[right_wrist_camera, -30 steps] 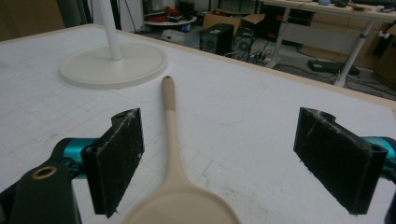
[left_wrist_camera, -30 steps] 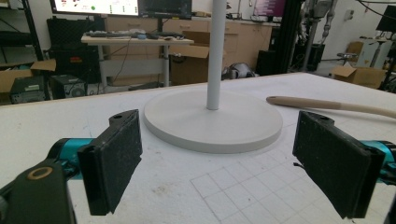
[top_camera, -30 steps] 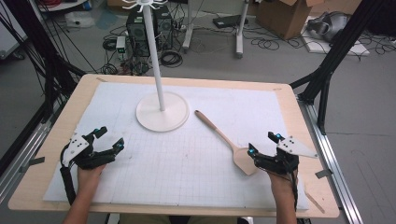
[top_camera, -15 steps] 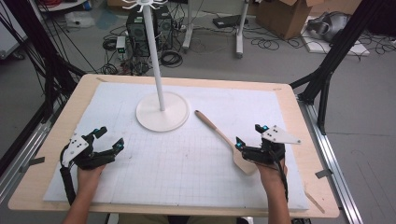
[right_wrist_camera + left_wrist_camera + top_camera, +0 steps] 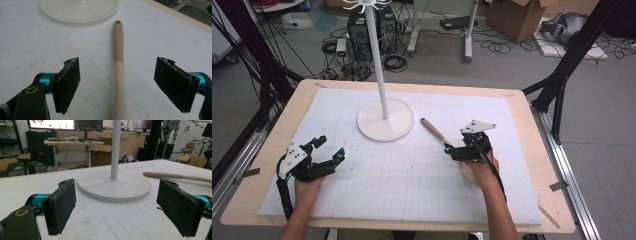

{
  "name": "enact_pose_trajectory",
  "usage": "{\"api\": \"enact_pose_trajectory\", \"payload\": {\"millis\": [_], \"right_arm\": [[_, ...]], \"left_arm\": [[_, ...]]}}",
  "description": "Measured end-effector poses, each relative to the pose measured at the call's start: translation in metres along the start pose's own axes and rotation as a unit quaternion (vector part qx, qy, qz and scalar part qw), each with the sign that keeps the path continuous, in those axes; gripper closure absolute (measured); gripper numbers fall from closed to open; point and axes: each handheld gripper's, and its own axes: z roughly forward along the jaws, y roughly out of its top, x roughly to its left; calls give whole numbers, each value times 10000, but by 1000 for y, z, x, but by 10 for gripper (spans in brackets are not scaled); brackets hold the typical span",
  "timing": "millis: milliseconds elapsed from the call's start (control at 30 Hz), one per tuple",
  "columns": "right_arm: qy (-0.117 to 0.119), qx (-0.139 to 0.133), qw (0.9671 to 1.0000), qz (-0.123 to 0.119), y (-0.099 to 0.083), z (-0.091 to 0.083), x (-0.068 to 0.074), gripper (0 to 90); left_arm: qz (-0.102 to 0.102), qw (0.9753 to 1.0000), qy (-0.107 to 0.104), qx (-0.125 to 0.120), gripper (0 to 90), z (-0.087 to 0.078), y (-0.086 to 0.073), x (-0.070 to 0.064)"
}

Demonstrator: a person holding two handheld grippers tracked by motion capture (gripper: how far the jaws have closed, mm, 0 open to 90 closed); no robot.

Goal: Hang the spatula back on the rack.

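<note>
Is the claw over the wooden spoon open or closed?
Open. The right gripper has its two black jaws wide apart, one on each side of the wooden spoon's handle, not touching it.

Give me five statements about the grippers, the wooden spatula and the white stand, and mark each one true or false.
1. The right gripper has its fingers open on either side of the long wooden spatula's handle. True.
2. The right gripper is shut on the handle. False: both fingers stand clear of it.
3. The left gripper is open and holds nothing. True.
4. The spatula hangs from the white stand with the round base. False: it lies flat on the white gridded mat, beside the base.
5. The handle's end has a small hole. True.
</note>
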Motion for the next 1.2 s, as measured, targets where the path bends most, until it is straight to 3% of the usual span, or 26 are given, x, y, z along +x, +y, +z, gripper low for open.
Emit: {"api": "enact_pose_trajectory", "payload": {"millis": [400, 600, 833, 1200], "right_arm": [[191, 670, 9976, -64, -7, 20, -5, 270], [225, 1005, 9947, -51, -8, 34, -6, 298], [248, 1250, 9918, -49, -3, 50, -13, 384], [308, 1499, 9882, 33, -1, 60, -16, 518]], "left_arm": [[-8, 10000, 2, 7, 165, 0, 0, 0], [-7, 10000, -4, 3, 168, 1, 0, 0], [-7, 10000, 13, 10, 178, 1, 0, 0], [-8, 10000, 23, 14, 187, 1, 0, 0]]}}
